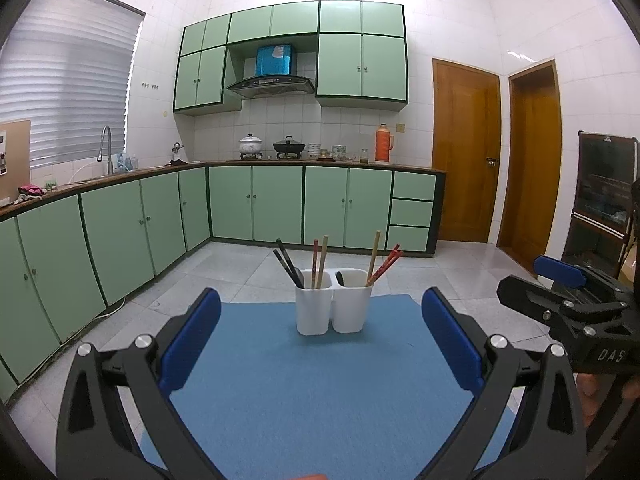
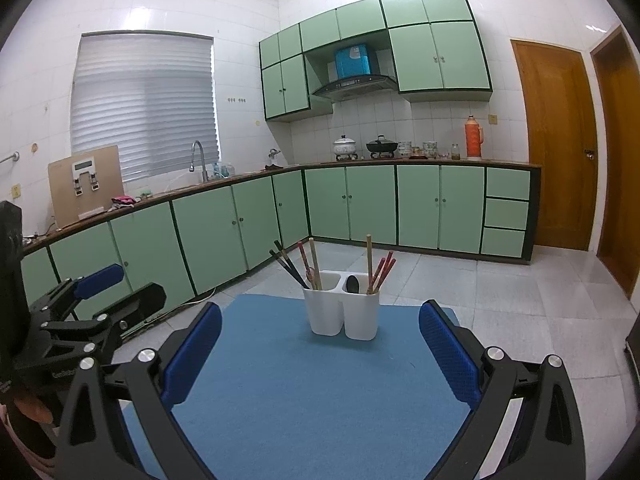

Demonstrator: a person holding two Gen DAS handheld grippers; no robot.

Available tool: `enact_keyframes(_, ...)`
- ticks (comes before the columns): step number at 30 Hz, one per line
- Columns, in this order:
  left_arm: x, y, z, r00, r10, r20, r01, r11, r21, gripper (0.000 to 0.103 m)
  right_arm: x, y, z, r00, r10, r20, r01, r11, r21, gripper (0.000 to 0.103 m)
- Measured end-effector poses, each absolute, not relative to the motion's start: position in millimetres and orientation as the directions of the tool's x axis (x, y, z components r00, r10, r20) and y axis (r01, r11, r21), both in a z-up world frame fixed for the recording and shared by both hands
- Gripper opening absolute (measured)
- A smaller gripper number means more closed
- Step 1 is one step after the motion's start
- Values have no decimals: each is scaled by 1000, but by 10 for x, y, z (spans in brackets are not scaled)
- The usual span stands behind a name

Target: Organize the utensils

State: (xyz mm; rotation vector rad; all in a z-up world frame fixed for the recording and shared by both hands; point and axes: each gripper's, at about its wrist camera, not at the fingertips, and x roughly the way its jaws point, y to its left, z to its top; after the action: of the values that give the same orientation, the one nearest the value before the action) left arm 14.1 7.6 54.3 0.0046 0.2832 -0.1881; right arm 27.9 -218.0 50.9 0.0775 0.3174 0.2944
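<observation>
A white two-compartment utensil holder stands on the far part of a blue mat. Its left compartment holds black chopsticks, a red one and a wooden one. Its right compartment holds a dark spoon, a wooden chopstick and red chopsticks. My left gripper is open and empty, short of the holder. My right gripper is open and empty too. Each gripper shows in the other's view: the right one and the left one.
The mat lies on a table above a grey tiled floor. Green cabinets and a counter with a sink tap, pots and an orange flask line the far walls. Wooden doors stand at the right.
</observation>
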Motion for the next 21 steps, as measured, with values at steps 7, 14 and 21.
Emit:
enact_keyframes(7,144,77,542,942,-184,-279,185,983,-23,97,269,-2178,510,906,298,-299,-274,954,121,97)
enact_keyframes(14,141,41,533,943,-180,-280,180,983,-24,97,284,-2157,500,906,300,-299,-276,954,120,97)
enact_keyframes(21,136,38,532,943,-180,-281,180,983,-25,97,284,-2155,502,906,300,-300,-276,954,120,97)
